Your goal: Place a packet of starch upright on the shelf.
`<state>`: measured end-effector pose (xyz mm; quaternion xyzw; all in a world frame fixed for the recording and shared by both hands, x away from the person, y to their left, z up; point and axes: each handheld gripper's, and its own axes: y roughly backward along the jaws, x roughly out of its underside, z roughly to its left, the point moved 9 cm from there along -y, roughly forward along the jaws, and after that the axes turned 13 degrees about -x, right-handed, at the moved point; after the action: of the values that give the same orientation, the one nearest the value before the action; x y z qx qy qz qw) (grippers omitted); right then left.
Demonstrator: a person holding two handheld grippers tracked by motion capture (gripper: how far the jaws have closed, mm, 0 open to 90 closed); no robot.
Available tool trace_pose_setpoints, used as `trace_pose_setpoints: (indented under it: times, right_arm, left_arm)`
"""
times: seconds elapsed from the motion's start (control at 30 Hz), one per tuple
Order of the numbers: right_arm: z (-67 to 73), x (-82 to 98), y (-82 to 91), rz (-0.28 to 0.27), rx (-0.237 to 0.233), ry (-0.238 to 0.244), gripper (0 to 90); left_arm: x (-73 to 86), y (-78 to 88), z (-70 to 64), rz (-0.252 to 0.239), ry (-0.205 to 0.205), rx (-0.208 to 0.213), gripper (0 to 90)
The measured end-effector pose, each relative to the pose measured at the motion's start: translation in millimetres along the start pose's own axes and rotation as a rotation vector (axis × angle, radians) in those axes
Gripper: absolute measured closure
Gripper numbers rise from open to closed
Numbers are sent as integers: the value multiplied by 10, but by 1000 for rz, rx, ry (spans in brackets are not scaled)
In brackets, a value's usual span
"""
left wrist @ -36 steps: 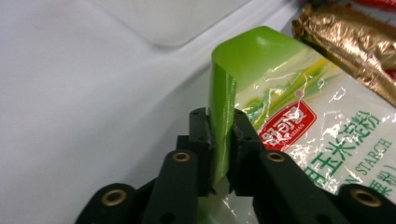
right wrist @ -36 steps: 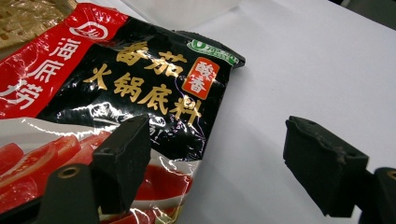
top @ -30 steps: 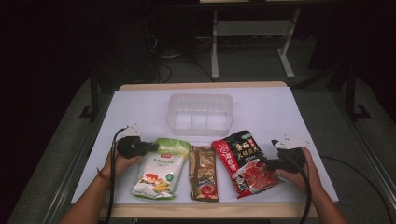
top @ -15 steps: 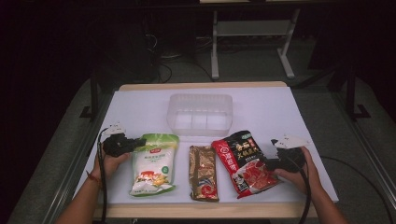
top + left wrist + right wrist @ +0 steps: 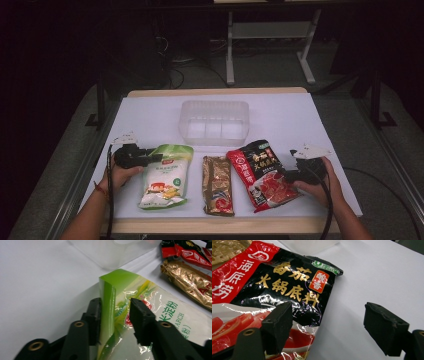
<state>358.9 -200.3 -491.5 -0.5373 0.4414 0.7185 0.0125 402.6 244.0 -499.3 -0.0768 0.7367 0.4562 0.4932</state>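
Lower part of green-and-white plastic starch pouch [image 5: 150,322] cut off by bottom and right edges of left gripper view; printed text partly covered by a black jaw. Red-and-black glossy sauce pouch [image 5: 269,290] cut off at left and bottom edges of right gripper view. Clear plastic compartment box [image 5: 117,251] cropped by top edge. Small print on crinkled gold foil pouch [image 5: 217,184] too small to read.

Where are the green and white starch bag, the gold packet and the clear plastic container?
green and white starch bag [image 5: 165,177]: high view, middle of its front.
gold packet [image 5: 217,185]: high view, middle of the packet.
clear plastic container [image 5: 214,106]: high view, its far rim.
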Motion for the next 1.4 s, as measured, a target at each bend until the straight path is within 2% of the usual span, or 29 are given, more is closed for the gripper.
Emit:
trace_pose_setpoints:
  times: [0.03, 0.07, 0.13, 0.23, 0.37, 0.4, 0.43, 0.47, 0.5, 0.53, 0.63, 0.67, 0.77, 0.87, 0.9, 1.0, 1.17, 1.3, 1.33, 1.4]
  right_arm:
    - [-6, 4, -3, 1, 1, -3, 222]
    - [-5, 5, -4, 1, -1, -4, 222]
    - [-3, 6, -6, 2, -2, -4, 222]
    - [5, 9, -12, 6, -7, -3, 222]
    - [9, 6, -12, 3, -11, -5, 223]
    - [11, 4, -13, 2, -16, -7, 223]
    - [11, 4, -13, 2, -16, -7, 223]
    - [16, 1, -10, -2, -24, -8, 223]
    - [16, 0, -9, -4, -27, -8, 224]
    - [16, 0, -9, -4, -27, -8, 224]
    - [9, -1, -4, -11, -31, -23, 224]
    - [2, -4, -5, -12, -29, -19, 224]
    - [-2, -8, -7, -14, -30, -24, 224]
    - [-30, -27, -24, -17, -25, -24, 224]
    - [-37, -31, -27, -16, -23, -23, 224]
    - [-53, -47, -26, -22, -19, -26, 224]
    - [-52, -75, -32, -32, -22, -29, 224]
    - [-44, -100, -6, -42, -18, -25, 224]
    - [-50, -104, 2, -47, -14, -25, 223]
    - [-50, -108, 12, -51, -14, -32, 223]
  left_arm:
    - [26, -51, -16, 26, -8, 4, 529]
    - [26, -51, -16, 26, -8, 4, 483]
    - [39, -103, -14, 51, -15, -16, 447]
    - [22, -153, -52, 66, -10, -11, 366]
    - [9, -189, -98, 75, -25, -16, 340]
    - [7, -198, -128, 85, -43, -14, 368]
    - [7, -198, -128, 85, -43, -14, 394]
    - [7, -204, -141, 89, -55, -33, 451]
    - [7, -204, -141, 89, -55, -33, 516]
    - [6, -198, -146, 92, -61, -34, 516]
    - [24, -196, -154, 93, -74, -51, 750]
    - [31, -190, -159, 93, -75, -56, 788]
    - [35, -178, -156, 90, -82, -61, 814]
    - [3, -129, -141, 60, -60, -55, 863]
    - [-27, -69, -118, 32, -50, -54, 874]
    - [-50, 6, -108, 8, -33, -47, 885]
    - [-150, 280, -90, -100, 1, -47, 892]
    - [-270, 469, -159, -160, 0, -39, 893]
    - [-331, 545, -213, -189, -4, -32, 893]
    - [-361, 577, -242, -203, -3, -28, 894]
